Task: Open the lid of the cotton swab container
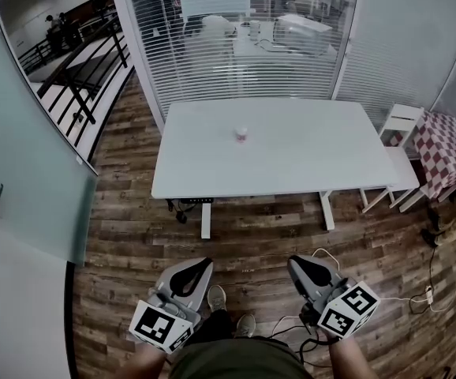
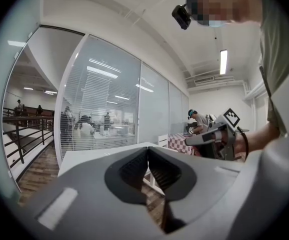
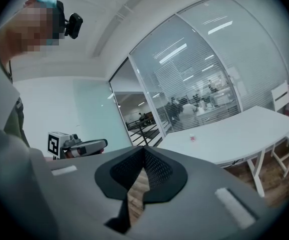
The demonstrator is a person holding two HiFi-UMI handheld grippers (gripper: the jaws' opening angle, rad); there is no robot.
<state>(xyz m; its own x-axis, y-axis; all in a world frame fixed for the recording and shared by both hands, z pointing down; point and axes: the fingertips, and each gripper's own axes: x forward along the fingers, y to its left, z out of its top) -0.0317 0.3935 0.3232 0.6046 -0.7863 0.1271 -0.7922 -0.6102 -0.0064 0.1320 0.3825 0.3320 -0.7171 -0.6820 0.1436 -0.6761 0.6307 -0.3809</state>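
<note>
Open floor (image 1: 259, 231) up to table (image 1: 307, 152)

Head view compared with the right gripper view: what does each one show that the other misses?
Only the head view: the person's shoes and the marker cube on the right tongs. Only the right gripper view: the camera on the person's head, and the right tongs' jaws shut with nothing between. Both: the white table, the cotton swab container on it, the left tongs.
</note>
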